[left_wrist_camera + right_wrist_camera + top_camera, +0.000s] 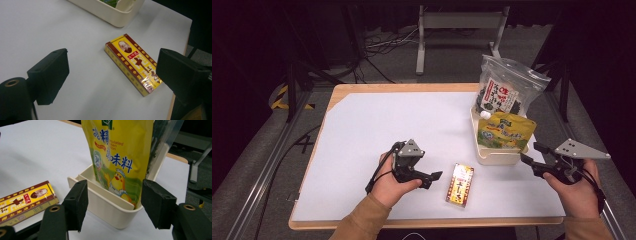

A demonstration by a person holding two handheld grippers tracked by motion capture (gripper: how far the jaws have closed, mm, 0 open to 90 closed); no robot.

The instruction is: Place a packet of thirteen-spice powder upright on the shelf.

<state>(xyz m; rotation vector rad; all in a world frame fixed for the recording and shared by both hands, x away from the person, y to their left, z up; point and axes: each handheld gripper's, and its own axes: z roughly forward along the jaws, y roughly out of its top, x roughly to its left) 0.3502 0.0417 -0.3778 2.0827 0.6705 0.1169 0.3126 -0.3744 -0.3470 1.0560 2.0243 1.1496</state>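
Your left tongs (436,176) sit wide open and empty, nearest the box (460,184) lying flat just right of them, long axis running away from you; right tongs (532,154) gape empty by the bin (497,157).

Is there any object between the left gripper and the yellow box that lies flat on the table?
Nothing visible does. The left gripper is open and points at the yellow box, with bare white table between them. The cream bin stands beyond the box, not in the path.
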